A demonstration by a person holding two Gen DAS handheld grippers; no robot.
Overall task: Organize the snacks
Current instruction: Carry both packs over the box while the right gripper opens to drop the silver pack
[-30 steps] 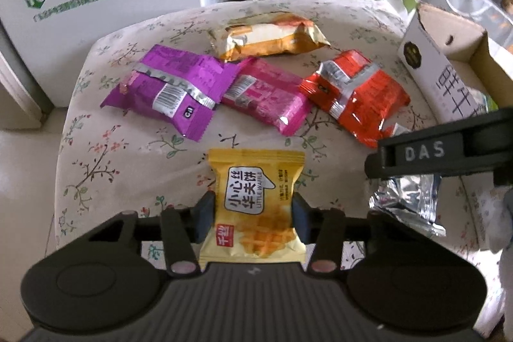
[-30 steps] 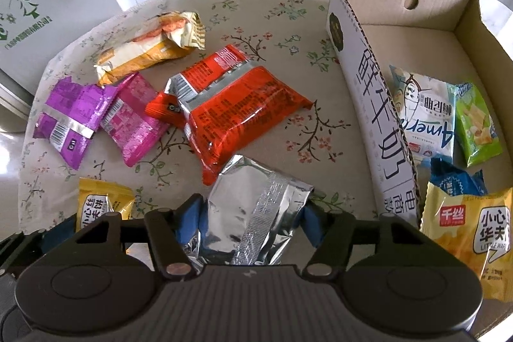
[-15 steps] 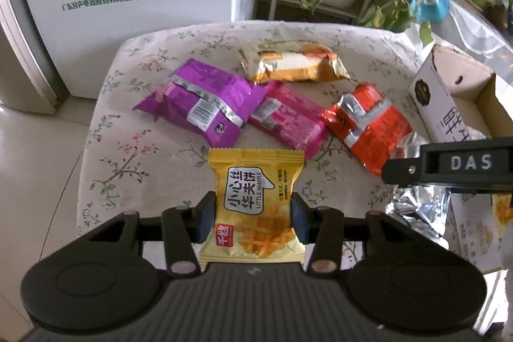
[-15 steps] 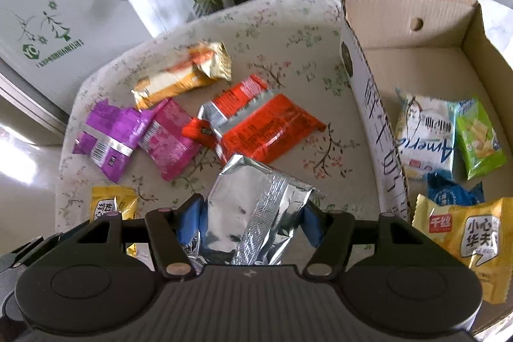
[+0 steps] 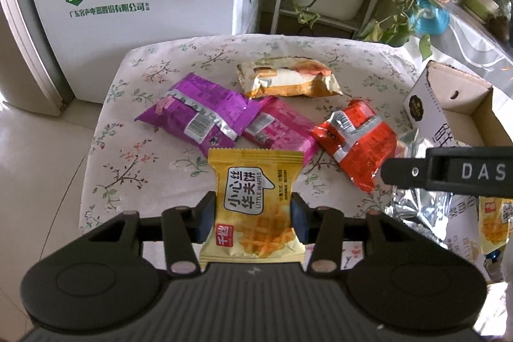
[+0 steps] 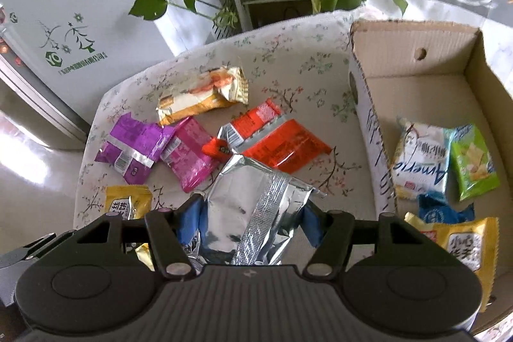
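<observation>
Box (image 6: 413,76) far end free.

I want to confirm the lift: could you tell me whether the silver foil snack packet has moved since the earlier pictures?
Yes. The silver foil snack packet has risen, away from the floral tablecloth, which looks smaller and farther below.

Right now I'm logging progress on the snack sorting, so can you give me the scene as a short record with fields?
left gripper: shut on yellow waffle packet, held above the table
right gripper: shut on silver foil packet
still on floral tablecloth: purple packet, pink packet, red packet, cream-orange packet
cardboard box: at the table's right, open
already in box: white packet, green packet, blue packet, second yellow waffle packet
</observation>
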